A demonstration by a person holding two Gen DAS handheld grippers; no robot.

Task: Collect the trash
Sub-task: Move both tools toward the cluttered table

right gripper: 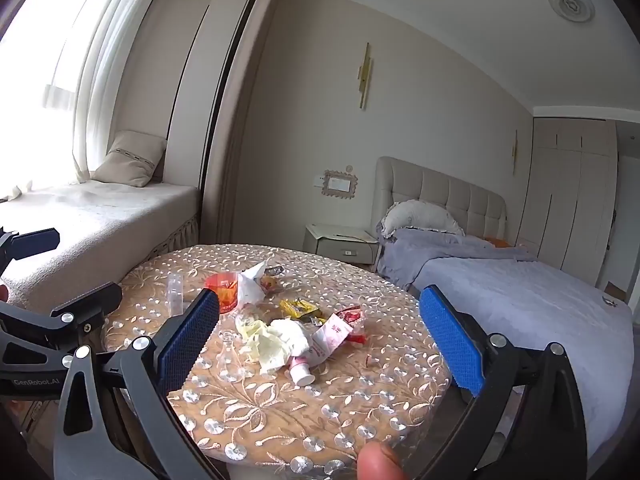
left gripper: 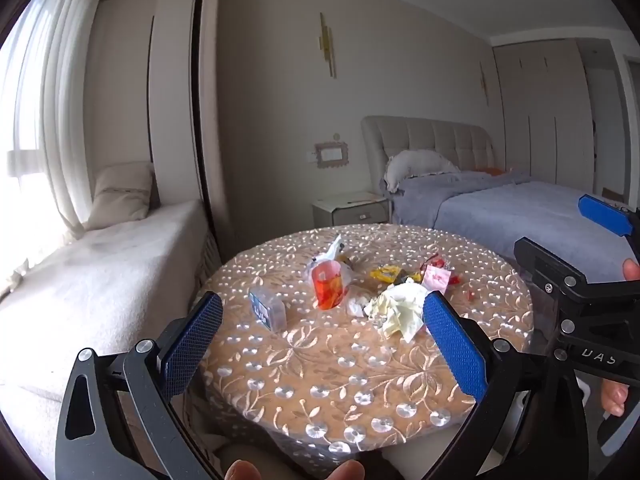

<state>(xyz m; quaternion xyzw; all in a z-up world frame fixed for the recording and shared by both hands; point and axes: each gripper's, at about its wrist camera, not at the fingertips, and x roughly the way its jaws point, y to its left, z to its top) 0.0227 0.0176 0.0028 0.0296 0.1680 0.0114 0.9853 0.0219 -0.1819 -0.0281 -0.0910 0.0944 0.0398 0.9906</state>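
A round table (left gripper: pixel 320 364) with a floral cover holds a heap of trash. In the left wrist view I see an orange plastic cup (left gripper: pixel 329 288), a clear box with a blue label (left gripper: pixel 267 312), crumpled yellowish tissue (left gripper: pixel 400 310), a yellow wrapper (left gripper: pixel 386 273) and a pink packet (left gripper: pixel 437 278). In the right wrist view the tissue (right gripper: pixel 276 340), a pink tube (right gripper: pixel 322 346), the orange cup (right gripper: pixel 222 290) and the yellow wrapper (right gripper: pixel 298 307) show. My left gripper (left gripper: pixel 322 344) is open and empty above the table's near side. My right gripper (right gripper: pixel 320 340) is open and empty, also short of the heap.
A bed (left gripper: pixel 532 216) with a grey blanket stands right of the table, a nightstand (left gripper: pixel 350 208) behind it. A cushioned window seat (left gripper: pixel 92 276) with a pillow lies to the left. The right gripper's body (left gripper: pixel 580 296) shows at the left view's right edge.
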